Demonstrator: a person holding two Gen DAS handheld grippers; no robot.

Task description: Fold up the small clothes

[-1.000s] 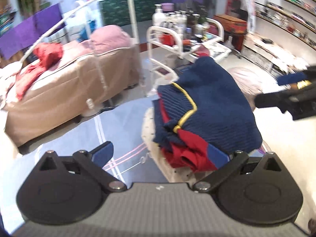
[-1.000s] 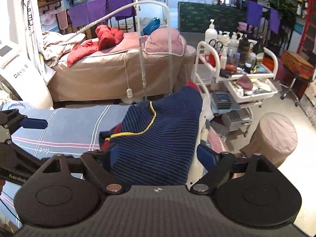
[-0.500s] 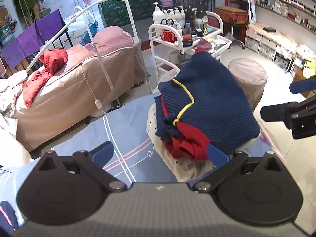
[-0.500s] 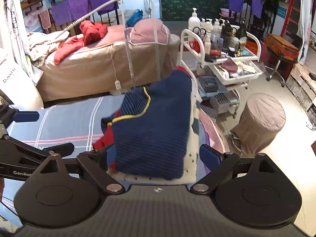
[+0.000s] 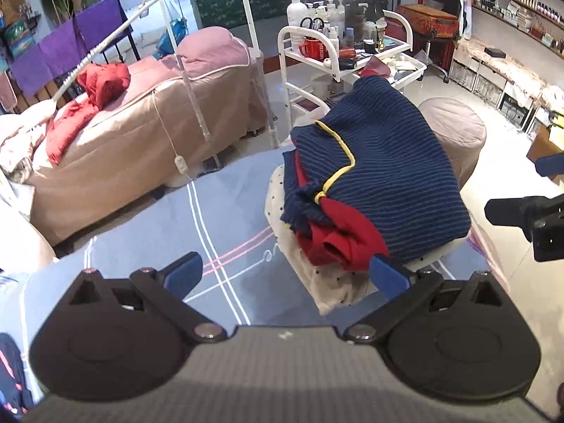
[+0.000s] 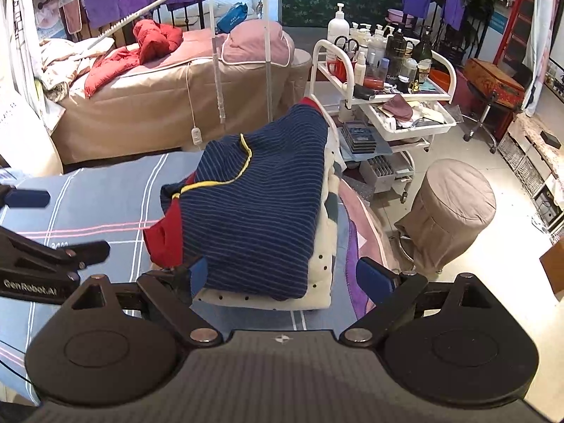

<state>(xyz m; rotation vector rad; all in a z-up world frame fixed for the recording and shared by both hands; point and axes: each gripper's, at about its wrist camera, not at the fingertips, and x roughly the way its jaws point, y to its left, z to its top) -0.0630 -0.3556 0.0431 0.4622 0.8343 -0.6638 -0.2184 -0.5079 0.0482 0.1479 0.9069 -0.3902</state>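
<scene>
A folded navy striped sweater (image 5: 384, 179) with yellow trim and red lining lies on top of a folded white dotted garment (image 5: 317, 278), at the right end of the blue striped bed sheet (image 5: 211, 211). My left gripper (image 5: 285, 276) is open and empty, above the sheet just before the stack. My right gripper (image 6: 278, 273) is open and empty, its jaws standing either side of the sweater (image 6: 257, 204) and the white garment (image 6: 320, 275), raised off them. The left gripper's fingers (image 6: 53, 250) show at the left of the right wrist view.
A beige massage bed (image 6: 169, 98) with a red jacket (image 6: 141, 46) stands behind. A white trolley (image 6: 387, 98) full of bottles and a round beige stool (image 6: 454, 208) stand to the right, off the bed's edge. Dark clothing (image 5: 10, 370) lies at the far left.
Both grippers have drawn back and up from the stack. The right gripper's jaws, which were down around the sweater, are now clear of it. The sweater stays on the white garment.
</scene>
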